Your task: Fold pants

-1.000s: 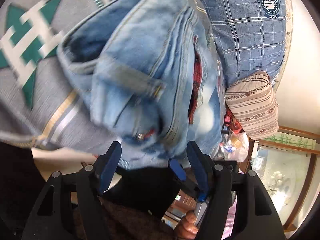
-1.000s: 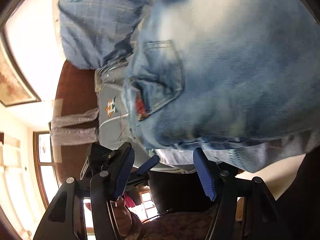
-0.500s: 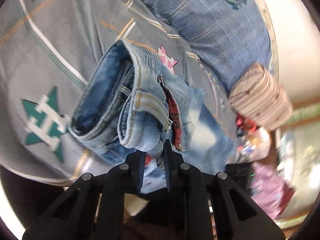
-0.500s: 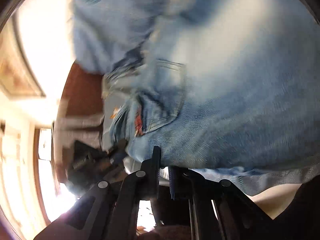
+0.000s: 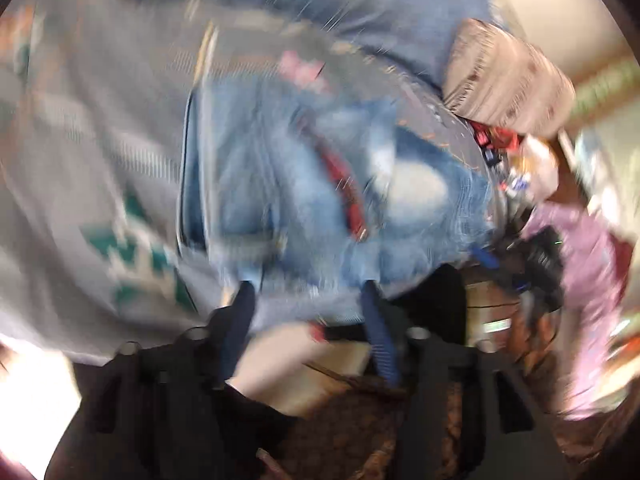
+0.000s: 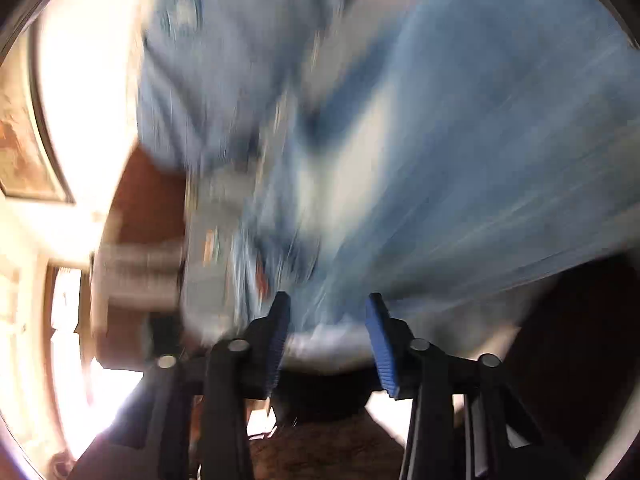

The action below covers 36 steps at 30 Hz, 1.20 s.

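Note:
Light blue jeans (image 5: 320, 200) with a red trim lie bunched on a grey patterned blanket (image 5: 80, 140). Both views are blurred by motion. My left gripper (image 5: 308, 292) is open, its blue pads (image 5: 240, 320) apart just in front of the jeans' near edge, nothing between them. In the right wrist view the jeans (image 6: 440, 160) fill the frame. My right gripper (image 6: 326, 304) is open too, its pads (image 6: 380, 340) apart at the denim's near edge.
A blue checked garment (image 5: 380, 12) lies beyond the jeans. A striped folded cloth (image 5: 504, 76) sits to the right, with clutter and a pink cloth (image 5: 580, 280) further right. Brown wood (image 6: 140, 200) and a framed picture (image 6: 28, 140) show at the left.
Both grippers were shut on the jeans' waistband half a second ago and have now opened and let go. The jeans have dropped onto the blanket. Both cameras are moving fast.

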Tool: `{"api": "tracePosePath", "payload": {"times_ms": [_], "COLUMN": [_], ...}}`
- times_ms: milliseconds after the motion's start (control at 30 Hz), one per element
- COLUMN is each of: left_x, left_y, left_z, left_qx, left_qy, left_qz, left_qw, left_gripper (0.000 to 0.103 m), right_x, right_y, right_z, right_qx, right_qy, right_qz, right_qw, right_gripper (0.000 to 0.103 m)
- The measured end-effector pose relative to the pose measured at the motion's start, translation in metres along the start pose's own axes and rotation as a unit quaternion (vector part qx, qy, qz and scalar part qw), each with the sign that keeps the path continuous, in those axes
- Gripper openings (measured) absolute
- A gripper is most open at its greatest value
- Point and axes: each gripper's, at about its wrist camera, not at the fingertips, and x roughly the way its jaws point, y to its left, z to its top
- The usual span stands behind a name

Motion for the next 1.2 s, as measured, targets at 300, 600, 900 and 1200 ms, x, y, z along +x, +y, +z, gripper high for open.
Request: {"api": "tracePosePath", "payload": {"times_ms": [300, 600, 900, 1200], "left_x": [0.096, 0.264, 0.324, 0.289], "left_y": [-0.172, -0.361, -0.397, -0.383], "left_z": [0.114, 0.178, 0.138, 0.16], "left_qx": [0.203, 0.28, 0.35, 0.34], "left_qy": [0.013, 0.122, 0.196, 0.162], "left_qz": [0.024, -0.006, 0.008, 0.013], "left_qw": [0.9787, 0.952, 0.9161, 0.9264], "left_gripper": [0.067, 0.067, 0.022, 0.031], "right_x": [-0.132, -0.11, -0.135, -0.138], "right_y": [-0.126, -0.144, -0.136, -0.167], "right_z": [-0.008, 0.022, 0.013, -0.022], "right_qx": [0.133, 0.087, 0.036, 0.091], "right_qy": [-0.306, -0.317, -0.337, -0.343], "right_qz": [-0.111, -0.102, -0.102, -0.09], "right_qw": [0.936, 0.939, 0.935, 0.93], "right_gripper": [0.055, 0.051, 0.003, 0.054]}}
